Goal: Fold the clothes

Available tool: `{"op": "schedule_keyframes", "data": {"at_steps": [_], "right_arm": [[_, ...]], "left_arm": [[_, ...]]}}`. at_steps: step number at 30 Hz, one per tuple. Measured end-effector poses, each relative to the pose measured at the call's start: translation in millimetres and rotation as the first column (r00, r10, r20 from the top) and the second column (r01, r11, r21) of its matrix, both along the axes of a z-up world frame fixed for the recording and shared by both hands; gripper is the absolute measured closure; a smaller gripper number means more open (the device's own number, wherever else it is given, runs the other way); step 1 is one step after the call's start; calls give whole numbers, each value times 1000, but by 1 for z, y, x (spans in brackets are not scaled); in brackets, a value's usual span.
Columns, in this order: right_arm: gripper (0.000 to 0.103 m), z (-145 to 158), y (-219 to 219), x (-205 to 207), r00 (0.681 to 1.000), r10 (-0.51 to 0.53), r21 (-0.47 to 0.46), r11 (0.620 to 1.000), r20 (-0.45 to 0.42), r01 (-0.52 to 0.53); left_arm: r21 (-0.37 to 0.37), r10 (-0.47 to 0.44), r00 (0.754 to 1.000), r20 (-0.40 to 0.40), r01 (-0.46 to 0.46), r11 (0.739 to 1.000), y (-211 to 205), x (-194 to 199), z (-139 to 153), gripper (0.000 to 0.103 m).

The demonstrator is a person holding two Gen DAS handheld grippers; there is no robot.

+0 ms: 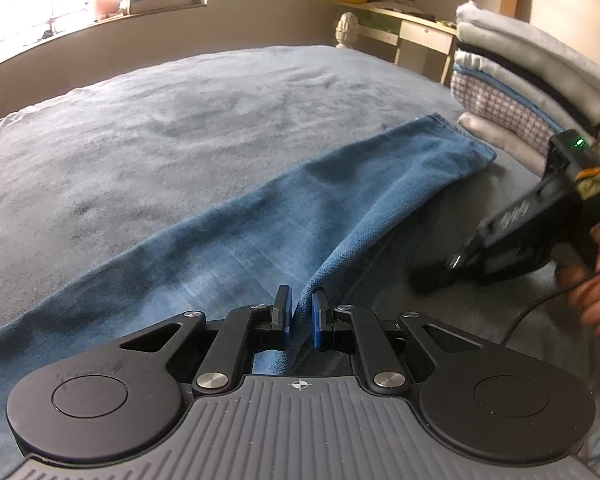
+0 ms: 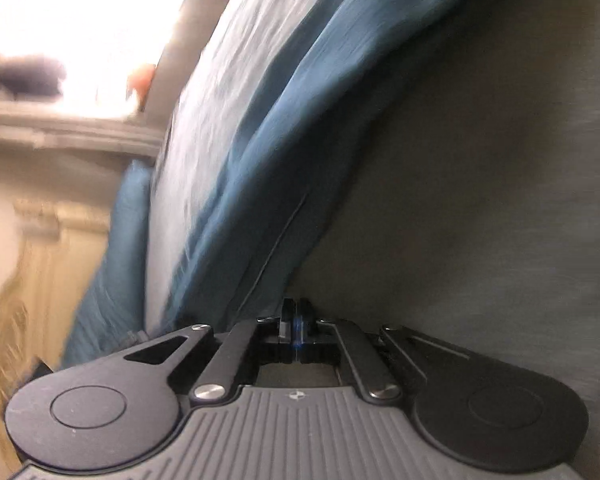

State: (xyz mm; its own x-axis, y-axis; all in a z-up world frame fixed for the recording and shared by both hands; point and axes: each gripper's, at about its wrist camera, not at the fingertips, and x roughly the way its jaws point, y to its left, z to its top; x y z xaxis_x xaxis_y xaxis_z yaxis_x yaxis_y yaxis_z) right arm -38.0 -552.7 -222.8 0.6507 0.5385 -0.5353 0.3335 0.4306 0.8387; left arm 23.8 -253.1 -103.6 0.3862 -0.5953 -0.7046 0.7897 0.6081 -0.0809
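Diagonally across the grey-blue bed cover, one pair of blue jeans is lying stretched out, its long axis running from the lower left of the left wrist view up toward the upper right, where the hem end is pointing at a stack of folded clothes. That stack is sitting at the far right of the bed, with roughly seven folded pieces showing in it: pale grey and white ones, a black layer, a thin blue one, a checked one and a pale pink one at the bottom. The left gripper is sitting low over the near part of the jeans, its two blue-padded fingers standing slightly apart with a raised ridge of denim running up between them; whether the pads are actually pinching the cloth I cannot tell. The right gripper is showing blurred at the right edge of that view, held in the person's right hand above the bare bed cover beside the jeans' right edge, a green light glowing on its body. In its own heavily blurred view, the right gripper's fingers are pressed together with nothing between them, and the jeans are sweeping up past its left. One pale wooden bench is standing against the far wall.
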Motion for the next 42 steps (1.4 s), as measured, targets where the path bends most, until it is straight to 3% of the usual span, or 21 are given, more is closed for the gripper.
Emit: {"op": "schedule_keyframes", "data": {"at_steps": [3, 5, 7, 9, 12, 16, 17, 18, 22, 27, 29, 32, 35, 37, 40, 42], "right_arm": [[100, 10, -35, -28, 982, -183, 12, 983, 40, 183], [90, 12, -64, -46, 941, -333, 66, 942, 53, 330], [63, 11, -89, -60, 885, -464, 121, 881, 40, 457], [60, 10, -108, -67, 840, -541, 140, 834, 22, 534], [61, 8, -125, -67, 806, -592, 130, 799, -8, 587], [74, 20, -132, -54, 807, -591, 8, 807, 21, 591], [85, 27, -133, -50, 812, -583, -44, 810, 34, 584], [90, 32, -134, -47, 817, -575, -95, 812, 46, 577], [93, 38, -153, -48, 834, -548, -251, 799, 65, 546], [92, 41, -150, -30, 844, -535, -296, 801, 34, 520], [90, 49, -151, -33, 826, -563, -341, 770, 34, 539], [86, 72, -142, -39, 797, -597, -460, 685, 90, 565], [86, 99, -122, -32, 862, -476, -616, 631, 173, 472], [86, 110, -102, -9, 919, -346, -676, 633, 189, 377], [79, 115, -77, 37, 985, -94, -734, 657, 142, 168], [79, 104, -61, 57, 998, 50, -795, 607, 44, 5]], "left_arm": [[12, -12, 1000, -7, 12, 1000, -2, -2, -3, 94], [23, -23, 1000, -10, 23, 999, -4, -5, -6, 94], [41, -39, 999, -11, 39, 998, -6, -8, -8, 93], [69, -59, 998, -6, 59, 996, -8, -12, -11, 93], [105, -91, 996, 8, 90, 990, -11, -20, -15, 92], [123, -112, 994, 12, 110, 986, -12, -24, -16, 91], [125, -113, 994, 12, 111, 986, -12, -24, -16, 91], [126, -113, 994, 10, 110, 986, -12, -24, -16, 90], [131, -114, 993, 11, 111, 985, -12, -24, -17, 90], [128, -125, 992, 1, 124, 984, -10, -25, -16, 80], [121, -136, 991, -10, 136, 983, -8, -26, -13, 75], [60, -146, 989, -27, 148, 987, 2, -27, -2, 69], [-38, -129, 991, -40, 127, 991, 14, -23, 9, 67], [-72, -101, 993, -54, 97, 993, 16, -18, 12, 67], [12, -52, 998, -42, 53, 999, 7, -14, 3, 67], [75, -36, 999, -34, 38, 996, 3, -13, -6, 67]]}}
